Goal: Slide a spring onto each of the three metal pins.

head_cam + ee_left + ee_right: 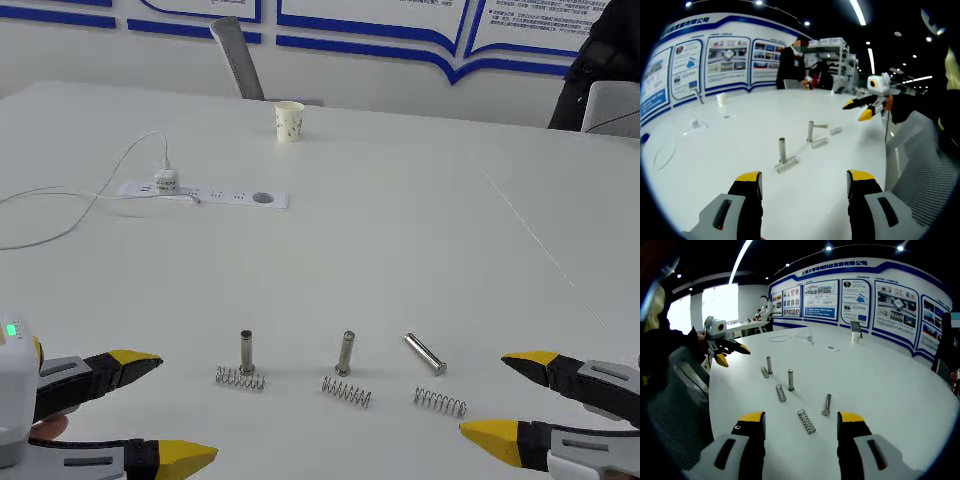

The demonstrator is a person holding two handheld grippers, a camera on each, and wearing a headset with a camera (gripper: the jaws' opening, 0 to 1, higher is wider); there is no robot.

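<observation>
Three metal pins stand in a row on the white table [400, 230]. The left pin [246, 352] and the middle pin [345, 353] are upright; the right pin [425, 354] lies on its side. A loose spring lies in front of each: left spring [240, 378], middle spring [346, 391], right spring [440, 402]. My left gripper [172, 408] is open at the bottom left, apart from the left pin [782, 150]. To the right of the fallen pin [826, 404] and its spring [806, 421], my right gripper [495, 396] is open with nothing between its fingers.
A white power strip [205, 195] with a plug and a cable lies at mid left. A paper cup [289, 121] stands farther back. A chair back [235, 55] leans at the far edge, and a person in dark clothes [600, 60] is at the back right.
</observation>
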